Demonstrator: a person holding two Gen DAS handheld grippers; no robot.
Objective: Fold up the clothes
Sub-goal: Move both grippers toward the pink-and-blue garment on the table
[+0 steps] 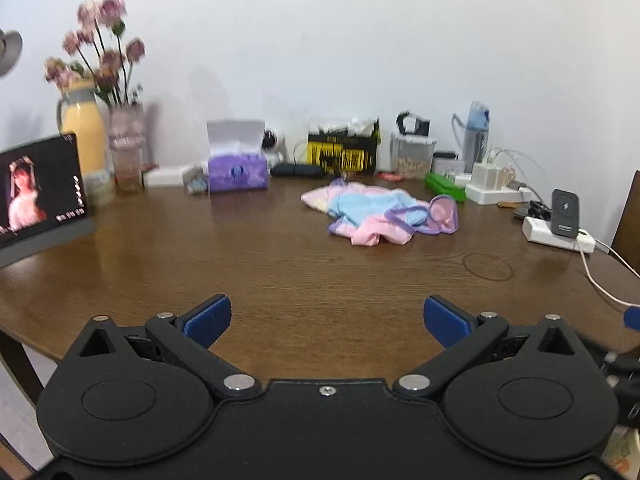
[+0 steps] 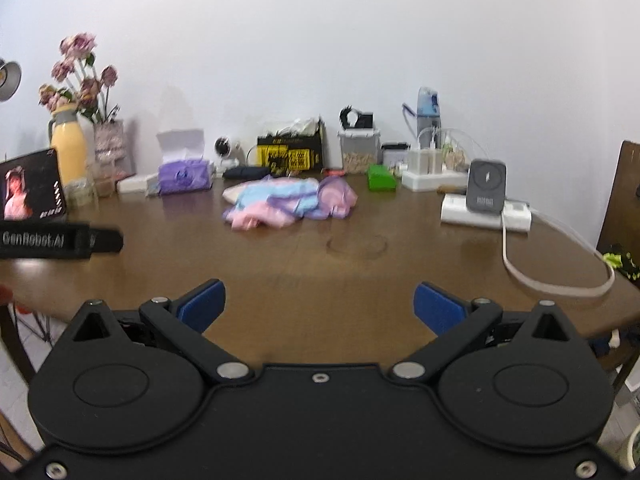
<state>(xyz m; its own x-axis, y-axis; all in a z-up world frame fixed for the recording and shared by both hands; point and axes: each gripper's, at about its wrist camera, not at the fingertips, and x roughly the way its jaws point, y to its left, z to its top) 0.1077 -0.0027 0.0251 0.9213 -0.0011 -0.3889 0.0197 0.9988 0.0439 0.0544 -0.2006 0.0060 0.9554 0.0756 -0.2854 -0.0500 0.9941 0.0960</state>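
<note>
1. At the far left of the wooden table [image 1: 280, 264] a tablet [image 1: 40, 188] stands propped with a picture lit on its screen; in the right wrist view a black strap [image 2: 60, 240] printed with white lettering crosses in front of it.
2. Behind the tablet stand a yellow jug [image 1: 80, 128] and a clear vase of pink flowers [image 1: 124, 140], both near the white wall.
3. Next comes a purple tissue box [image 1: 238, 172] with its white flap up, and just beside it a small white camera [image 1: 274, 142].
4. Further along the back row sits a black and yellow box [image 1: 342, 152], then a clear container [image 1: 412, 156] and a blue-capped bottle [image 1: 476, 132].
5. The garment [image 1: 380, 214], a crumpled piece in pink, pale blue and purple trim, lies in a heap on the table toward the back, in front of the black and yellow box and well apart from both tools.
6. A green case [image 1: 444, 188] lies just right of the garment, and a dark charger [image 1: 565, 214] stands on a white power strip [image 1: 558, 236] near the right edge.
7. The left gripper [image 1: 326, 320] hangs over the near table edge with its blue pads wide apart, holding nothing.
8. The right gripper [image 2: 318, 306] is likewise spread wide and empty above the near edge, aimed toward the garment [image 2: 290, 202].
</note>
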